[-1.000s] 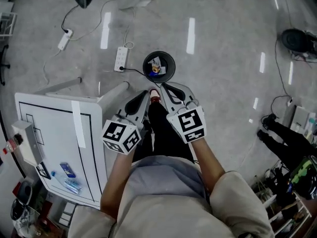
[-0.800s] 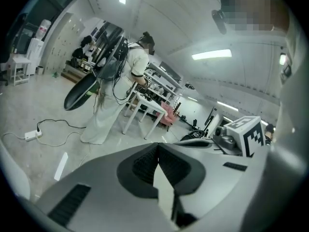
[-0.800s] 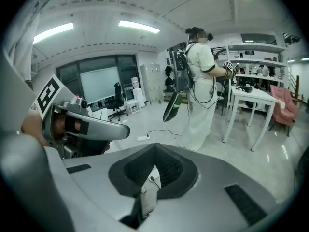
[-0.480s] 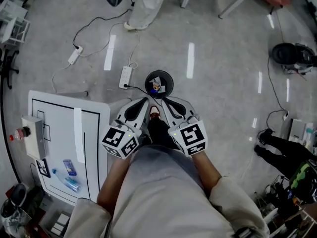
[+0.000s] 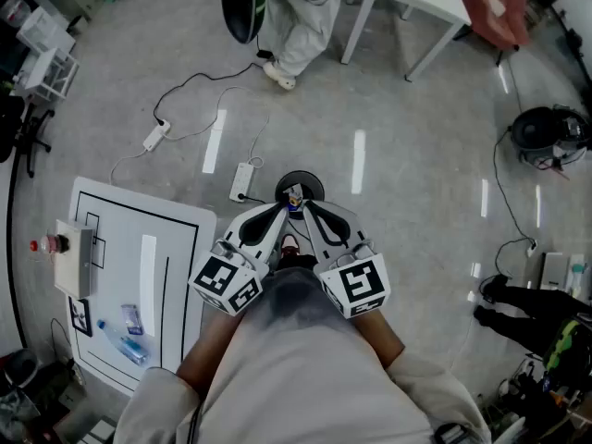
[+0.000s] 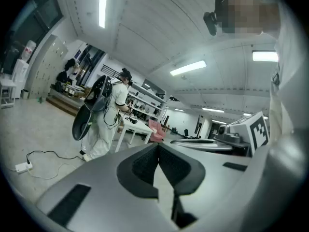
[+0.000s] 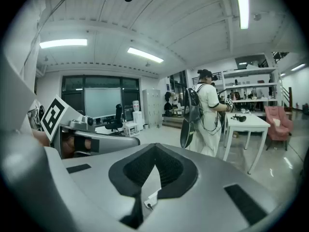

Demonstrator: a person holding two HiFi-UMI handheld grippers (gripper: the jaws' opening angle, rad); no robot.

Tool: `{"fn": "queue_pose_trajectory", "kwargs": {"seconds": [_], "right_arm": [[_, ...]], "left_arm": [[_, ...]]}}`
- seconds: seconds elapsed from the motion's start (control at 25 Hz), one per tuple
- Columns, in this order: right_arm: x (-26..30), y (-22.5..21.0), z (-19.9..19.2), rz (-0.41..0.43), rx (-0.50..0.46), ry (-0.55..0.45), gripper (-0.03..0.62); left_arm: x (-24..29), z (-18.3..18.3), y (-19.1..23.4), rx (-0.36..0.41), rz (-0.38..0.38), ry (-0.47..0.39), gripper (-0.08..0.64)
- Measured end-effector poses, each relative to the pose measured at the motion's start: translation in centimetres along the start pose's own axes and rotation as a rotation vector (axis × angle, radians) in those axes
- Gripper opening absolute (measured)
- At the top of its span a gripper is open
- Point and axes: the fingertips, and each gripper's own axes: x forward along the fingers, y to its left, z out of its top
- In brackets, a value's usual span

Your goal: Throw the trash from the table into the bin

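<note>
- Tongs: the left tongs (image 5: pixel 279 214) and right tongs (image 5: pixel 311 208) are both closed with nothing between the jaws. They are held side by side in front of the body, tips toward the bin (image 5: pixel 318 187).
- Bin: it stands on the floor just beyond the tips, with some trash (image 5: pixel 294 198) already inside.
- Trash to go: 2 pieces lie at the near end of the tabletop (image 5: pixel 120 239) on the left, a bottle (image 5: pixel 125 348) and a blue packet (image 5: pixel 132 319). They lie close together; whether they touch I cannot tell.
- Step, as I judge it: going to the tabletop for the next piece.
- Doing it well: turn left and open 1 pair of jaws before lowering it.
- Bottle: take it across its middle so it cannot roll away.
- Packet: it lies flat, so pinch 1 edge.
- Hazards: stay clear of the grey box (image 5: pixel 74 257) at the tabletop's left edge, and mind the power strip (image 5: pixel 242 181) and its cable left of the bin when stepping.
</note>
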Motion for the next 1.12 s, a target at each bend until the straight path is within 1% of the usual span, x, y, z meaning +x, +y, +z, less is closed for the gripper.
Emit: {"fn": "queue_pose_trajectory", "kwargs": {"seconds": [0.12,0.24,0.56,0.76,0.84,1.0,1.12], "right_arm": [[-0.7,0.4,1.7,0.006,-0.029,-0.042,0.023],[-0.5,1.0,2.1,0.013,-0.031,-0.059,0.023],[-0.1,0.6,2.0,0.001,-0.019,-0.054,0.023],[-0.4,0.3,2.2,-0.002,-0.022,-0.056,0.023],[-0.4,0.2,2.1,0.0,-0.019,-0.054,0.023],[-0.4,-0.2,2.4,0.014,-0.014,-0.064,0.023],[-0.2,0.0,2.7,0.019,-0.023,-0.082,0.025]], "left_arm": [[-0.3,1.9,-0.5,0.041,0.008,-0.035,0.008],[-0.7,2.5,-0.1,0.062,0.019,-0.05,0.008],[-0.9,1.8,0.8,0.056,0.032,-0.031,0.006],[-0.2,1.8,-0.3,0.051,-0.014,-0.028,0.006],[-0.1,1.6,-0.4,0.049,-0.019,-0.027,0.006],[0.0,1.6,-0.7,0.06,-0.014,-0.022,0.008],[-0.2,1.1,-0.6,0.054,0.002,-0.021,0.008]]}}
